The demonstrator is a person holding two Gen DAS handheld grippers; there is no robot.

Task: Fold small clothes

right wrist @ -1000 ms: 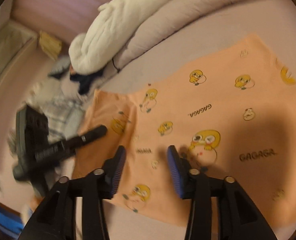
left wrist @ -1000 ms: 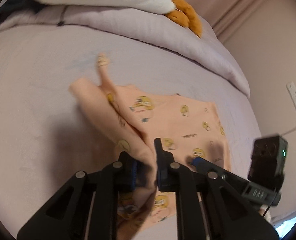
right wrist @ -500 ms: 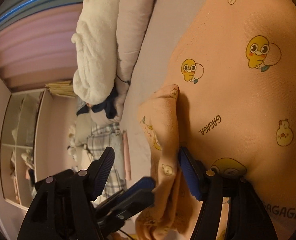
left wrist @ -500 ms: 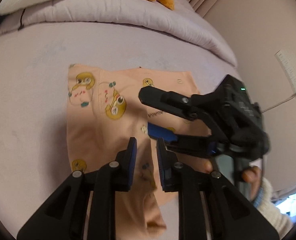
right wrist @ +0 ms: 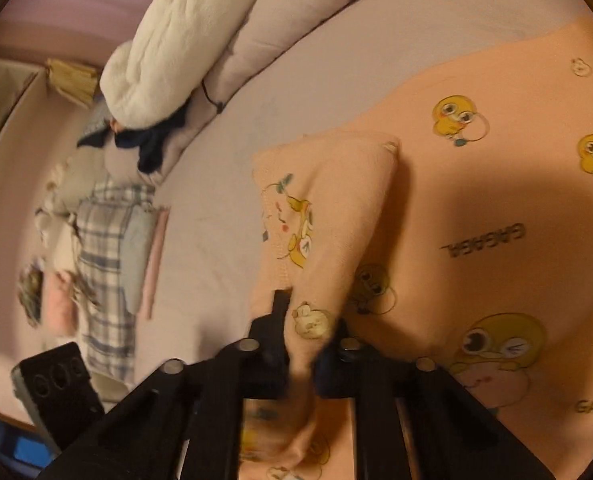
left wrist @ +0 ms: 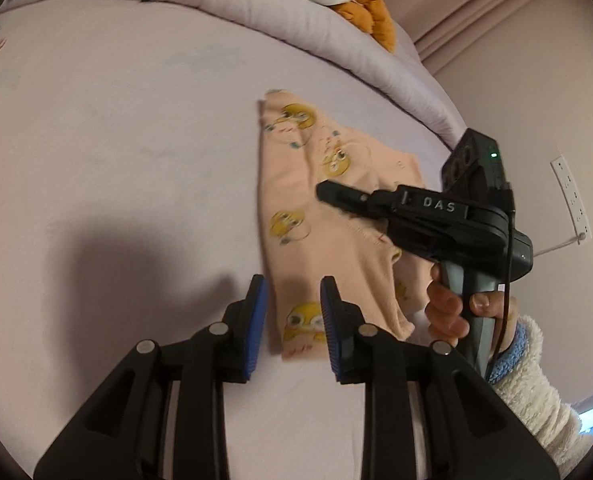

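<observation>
Peach child's garment (left wrist: 328, 216), printed with yellow cartoon ducks and the word GAGAGA, lying on a pale lilac bedsheet (left wrist: 116, 152); one side panel is folded over the body, forming a raised ridge of doubled cloth. Left gripper (left wrist: 292, 312): black frame, blue ribbed pads, jaws a little apart and opening; its fingertips straddle the near edge of the garment without the pads pressing on it, nothing held. Right gripper (right wrist: 304, 340): black, pistol-handled, lettered DAS on its side in the left wrist view; jaws closing, pinched on the folded ridge of the garment, cloth bunched between them and trailing below. Right hand (left wrist: 452, 312) wrapped about the handle, with a white fleece sleeve (left wrist: 536, 392) and blue cuff. Surroundings: rolled lilac duvet (left wrist: 336, 40) along the far edge of the bed; white plush toy (right wrist: 168, 48) with orange feet on top of it; plaid cloth (right wrist: 108, 264) among a heap of other clothes beside the bed, blurred; white power strip (left wrist: 572, 196) against the wall.
</observation>
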